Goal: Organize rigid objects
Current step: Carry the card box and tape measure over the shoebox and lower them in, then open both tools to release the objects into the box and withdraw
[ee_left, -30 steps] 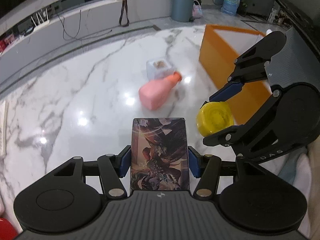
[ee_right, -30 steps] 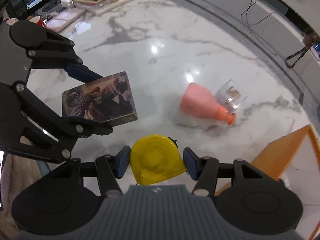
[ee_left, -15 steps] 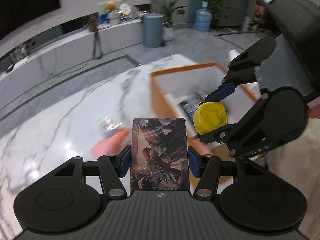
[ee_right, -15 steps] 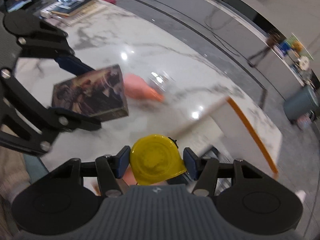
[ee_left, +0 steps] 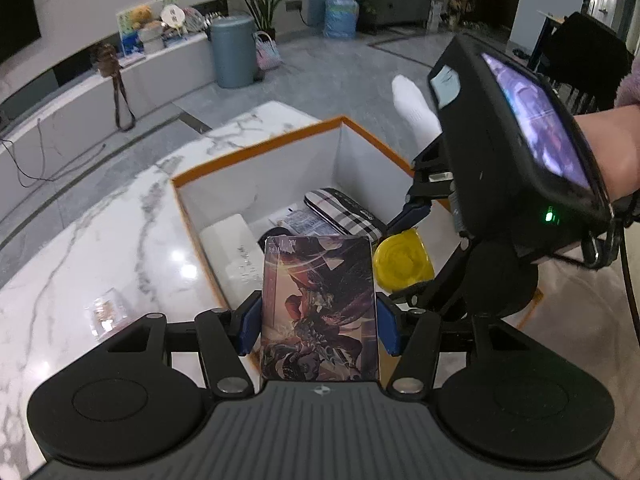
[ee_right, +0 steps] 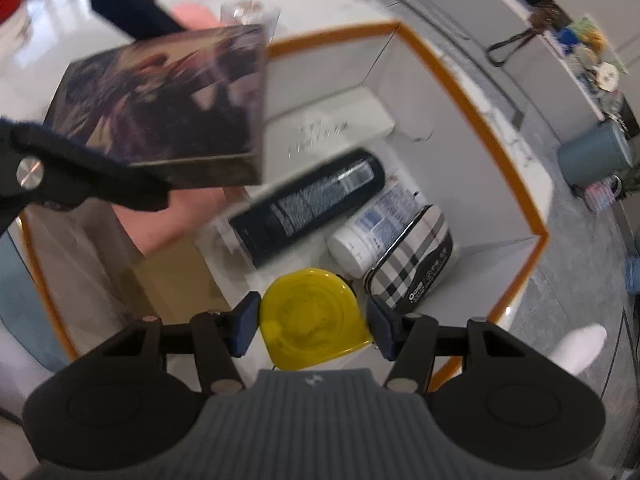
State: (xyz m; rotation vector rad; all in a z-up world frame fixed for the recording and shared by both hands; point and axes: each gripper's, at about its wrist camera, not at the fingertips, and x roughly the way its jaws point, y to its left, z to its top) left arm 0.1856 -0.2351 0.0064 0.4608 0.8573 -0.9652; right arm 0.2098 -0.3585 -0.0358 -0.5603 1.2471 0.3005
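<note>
**Left wrist view: two stiff items over the box**

We judge the flat rectangular illustrated card box (ee_left: pixel 318 308) light and stiff; our left tongs (ee_left: pixel 318 322) clamp its long edges. Right tongs (ee_right: pixel 311 326) clamp the smooth round yellow plastic tape measure (ee_right: pixel 310 318), likely slippery. Both hang above the orange-rimmed white storage box (ee_left: pixel 256 148).

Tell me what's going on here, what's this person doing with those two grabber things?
A person is tidying items into an orange-rimmed box on a marble table. The left hand-held gripper is clamped on an illustrated card box, and the right hand-held gripper on a yellow tape measure. Both hang over the open box, which already holds a dark bottle, a white bottle, a plaid case and a flat white box. Nothing is released yet.
</note>
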